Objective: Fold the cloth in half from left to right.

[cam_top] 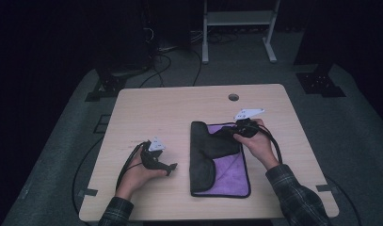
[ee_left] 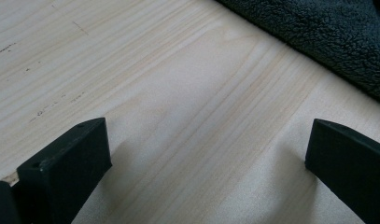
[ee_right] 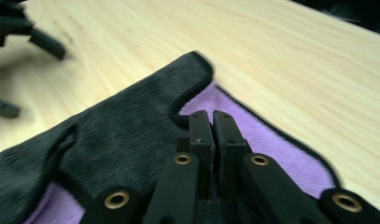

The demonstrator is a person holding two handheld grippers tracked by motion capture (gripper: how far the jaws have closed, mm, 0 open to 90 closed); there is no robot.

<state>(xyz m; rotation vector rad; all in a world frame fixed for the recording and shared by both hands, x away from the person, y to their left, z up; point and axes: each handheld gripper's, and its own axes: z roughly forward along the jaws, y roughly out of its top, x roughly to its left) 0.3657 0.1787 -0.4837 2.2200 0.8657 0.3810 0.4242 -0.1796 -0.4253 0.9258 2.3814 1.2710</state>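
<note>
With the right gripper (ee_right: 211,122) clamped on the cloth (cam_top: 216,150) edge and the left gripper (ee_left: 206,154) released, carry the fold across evenly, corners aligned.

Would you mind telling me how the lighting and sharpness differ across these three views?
High view: dim, dark surroundings, only the table lit. Left gripper view: bright and sharp, soft shadows under the left tool. Right gripper view: motion-blurred at the cloth edges, with the right tool sharper.
</note>
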